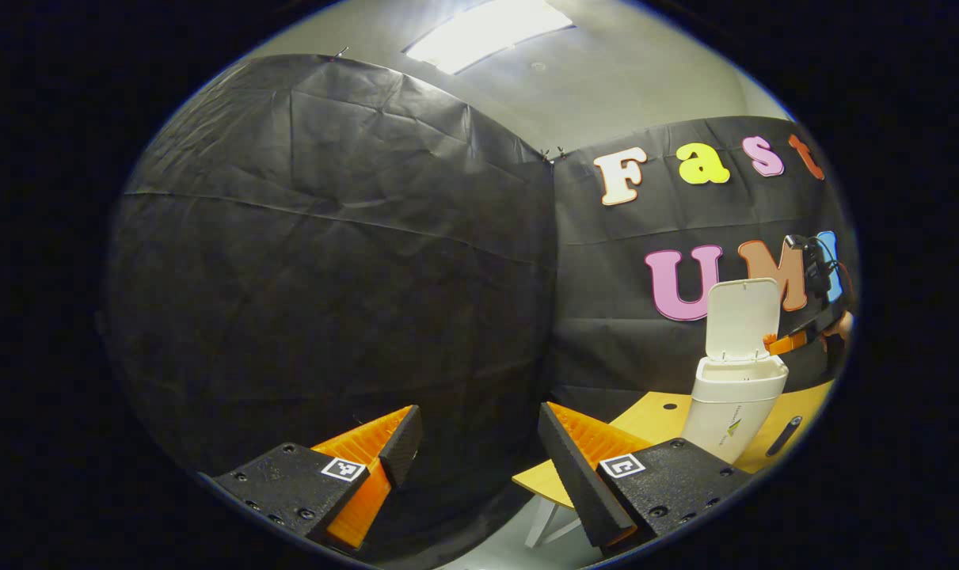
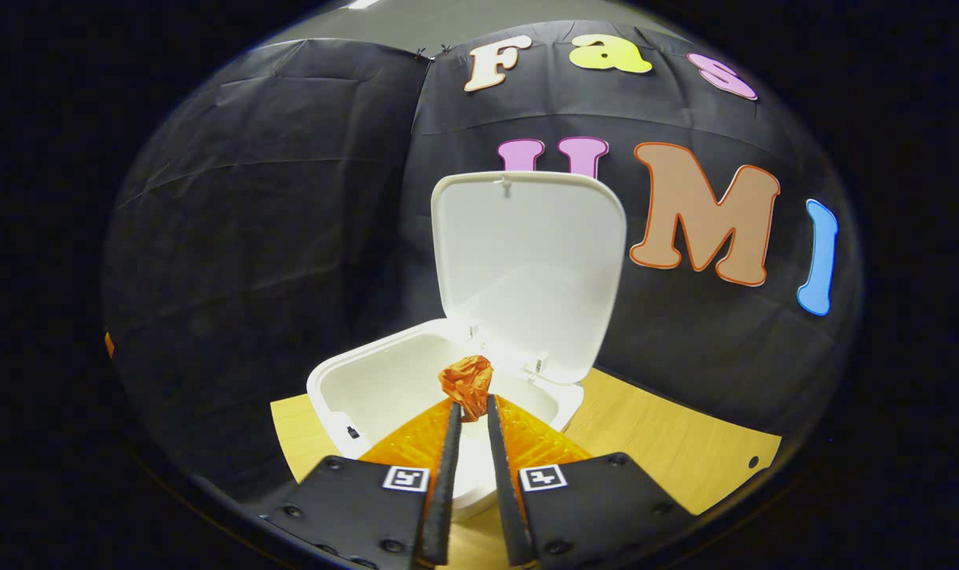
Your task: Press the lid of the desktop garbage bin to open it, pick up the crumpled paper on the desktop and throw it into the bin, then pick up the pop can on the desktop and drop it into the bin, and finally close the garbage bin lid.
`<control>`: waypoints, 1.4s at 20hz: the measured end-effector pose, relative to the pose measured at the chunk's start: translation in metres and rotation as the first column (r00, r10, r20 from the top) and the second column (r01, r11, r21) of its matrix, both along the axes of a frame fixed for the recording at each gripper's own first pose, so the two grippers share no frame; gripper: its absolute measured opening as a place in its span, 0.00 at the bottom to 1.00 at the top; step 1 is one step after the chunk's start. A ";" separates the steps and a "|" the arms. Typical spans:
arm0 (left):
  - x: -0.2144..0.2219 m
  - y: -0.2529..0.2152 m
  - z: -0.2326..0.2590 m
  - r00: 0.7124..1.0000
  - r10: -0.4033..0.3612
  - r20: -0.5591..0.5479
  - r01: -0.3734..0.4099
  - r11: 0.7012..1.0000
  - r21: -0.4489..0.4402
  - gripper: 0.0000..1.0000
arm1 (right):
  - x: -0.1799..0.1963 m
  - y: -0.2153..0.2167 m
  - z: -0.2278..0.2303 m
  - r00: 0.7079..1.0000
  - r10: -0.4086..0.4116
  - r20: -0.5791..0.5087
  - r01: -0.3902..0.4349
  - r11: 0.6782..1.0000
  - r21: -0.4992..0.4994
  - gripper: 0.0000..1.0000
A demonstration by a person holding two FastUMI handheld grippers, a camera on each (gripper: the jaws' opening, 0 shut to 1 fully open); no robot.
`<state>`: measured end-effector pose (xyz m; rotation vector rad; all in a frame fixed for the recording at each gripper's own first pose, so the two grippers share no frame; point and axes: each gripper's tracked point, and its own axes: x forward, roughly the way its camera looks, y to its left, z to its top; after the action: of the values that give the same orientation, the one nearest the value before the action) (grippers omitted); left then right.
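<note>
Ceiling light point(image 1: 487, 32) glares overhead; fisheye edges bend.

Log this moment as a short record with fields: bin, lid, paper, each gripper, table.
bin: white desktop garbage bin, standing on the table
lid: lid open, tilted up behind the opening
paper: orange crumpled paper pinched between the fingers, held over the bin's opening
right gripper: right gripper shut on the paper
left gripper: left gripper open, holding nothing, off to the side of the bin
table: wooden table

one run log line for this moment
stage: paper drop | right gripper: shut on crumpled orange paper over open white plastic bin | lid: up | left gripper: open, idle
</note>
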<state>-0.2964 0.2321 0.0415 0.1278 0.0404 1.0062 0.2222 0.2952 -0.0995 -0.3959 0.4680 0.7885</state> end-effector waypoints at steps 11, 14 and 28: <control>0.073 -0.028 -0.016 0.965 -0.260 0.011 0.260 0.964 -0.048 0.91 | 0.013 -0.065 0.023 0.983 -0.151 0.105 0.151 0.988 0.010 1.00; 0.123 -0.056 -0.031 0.903 -0.429 0.011 0.428 0.900 -0.087 0.92 | 0.017 -0.122 0.040 0.957 -0.257 0.135 0.255 0.966 0.031 0.97; 0.305 -0.313 -0.124 0.226 -0.965 0.130 0.940 0.181 -0.288 0.94 | -0.112 -0.470 0.068 0.554 -0.796 0.242 0.813 0.580 0.048 0.96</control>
<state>0.0084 -0.0812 -0.0829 -0.1145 0.1747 -0.3593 0.1102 -0.1750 -0.0314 -0.2834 0.3895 -0.1988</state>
